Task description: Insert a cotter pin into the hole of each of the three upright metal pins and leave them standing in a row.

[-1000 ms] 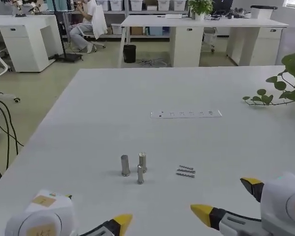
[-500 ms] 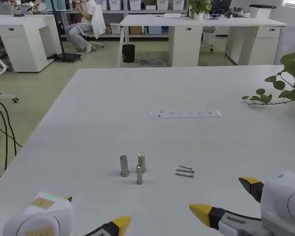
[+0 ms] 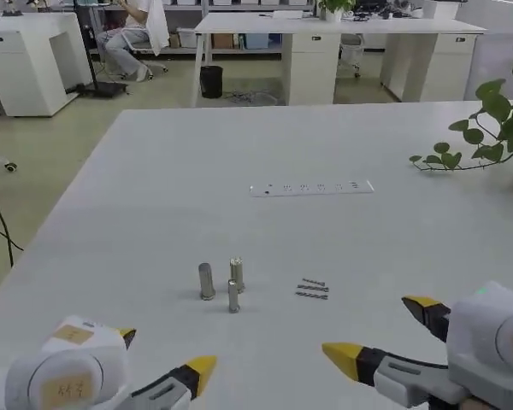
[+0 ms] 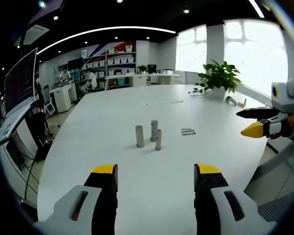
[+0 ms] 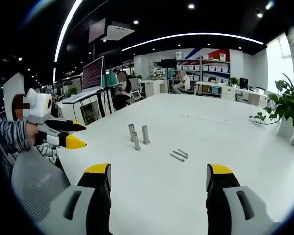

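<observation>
Three short metal pins (image 3: pixel 206 281) (image 3: pixel 237 274) (image 3: pixel 233 295) stand upright in a tight cluster on the white table (image 3: pixel 154 213). They also stand ahead in the left gripper view (image 4: pixel 154 130) and the right gripper view (image 5: pixel 145 134). Three small cotter pins (image 3: pixel 311 289) lie side by side just right of the cluster (image 4: pixel 188 131) (image 5: pixel 178 155). My left gripper (image 3: pixel 164 350) (image 4: pixel 156 171) hovers open near the table's front, well short of the pins. My right gripper (image 3: pixel 381 329) (image 5: pixel 159 171) is open too, in front of the cotter pins and to their right. Both hold nothing.
A white power strip (image 3: pixel 311 188) lies farther back on the table. A potted plant (image 3: pixel 487 128) reaches in from the far right edge. White desks (image 3: pixel 325 51) and a seated person (image 3: pixel 137 34) are beyond the table.
The head camera has shifted slightly, so everything sits a little higher and to the left. Both grippers stay open in about the same place. The pins have not moved.
</observation>
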`<state>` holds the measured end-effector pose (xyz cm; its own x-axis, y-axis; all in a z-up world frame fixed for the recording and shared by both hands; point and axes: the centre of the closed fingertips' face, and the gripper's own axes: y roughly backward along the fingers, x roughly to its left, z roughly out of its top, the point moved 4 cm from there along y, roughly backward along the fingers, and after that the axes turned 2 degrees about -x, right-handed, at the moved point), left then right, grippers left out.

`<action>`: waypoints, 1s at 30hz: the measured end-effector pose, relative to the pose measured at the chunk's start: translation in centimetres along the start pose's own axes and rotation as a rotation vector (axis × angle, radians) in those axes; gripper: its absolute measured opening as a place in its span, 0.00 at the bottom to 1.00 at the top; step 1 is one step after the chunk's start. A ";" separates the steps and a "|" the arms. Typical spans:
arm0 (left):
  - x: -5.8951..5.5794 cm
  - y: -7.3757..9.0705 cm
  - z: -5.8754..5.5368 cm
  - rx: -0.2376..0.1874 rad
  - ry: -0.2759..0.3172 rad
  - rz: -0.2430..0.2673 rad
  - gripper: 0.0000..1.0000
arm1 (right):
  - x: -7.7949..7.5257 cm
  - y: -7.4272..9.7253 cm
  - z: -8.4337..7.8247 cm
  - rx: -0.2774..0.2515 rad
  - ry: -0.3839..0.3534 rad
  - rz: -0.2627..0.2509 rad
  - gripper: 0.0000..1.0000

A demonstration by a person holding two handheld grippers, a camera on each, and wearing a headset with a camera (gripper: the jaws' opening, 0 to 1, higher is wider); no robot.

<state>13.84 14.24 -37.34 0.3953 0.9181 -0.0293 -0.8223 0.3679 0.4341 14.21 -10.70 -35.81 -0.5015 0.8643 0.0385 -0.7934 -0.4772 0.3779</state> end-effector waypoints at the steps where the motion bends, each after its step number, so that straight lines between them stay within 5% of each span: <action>1: 0.0 -0.3 0.1 -0.003 -0.010 -0.005 0.59 | 0.0 0.0 0.1 0.000 -0.002 0.004 0.78; 16: -0.3 -7.3 0.6 0.029 -0.061 -0.089 0.42 | -0.5 -0.7 1.0 0.004 -0.015 0.059 0.64; 30: -0.9 -12.6 0.2 0.063 -0.124 -0.125 0.29 | -1.0 -2.0 -0.6 0.051 -0.050 0.072 0.63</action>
<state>23.91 8.79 -42.56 0.5438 0.8389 0.0231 -0.7378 0.4648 0.4895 16.10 -10.75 -37.21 -0.5376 0.8356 0.1130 -0.7368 -0.5307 0.4190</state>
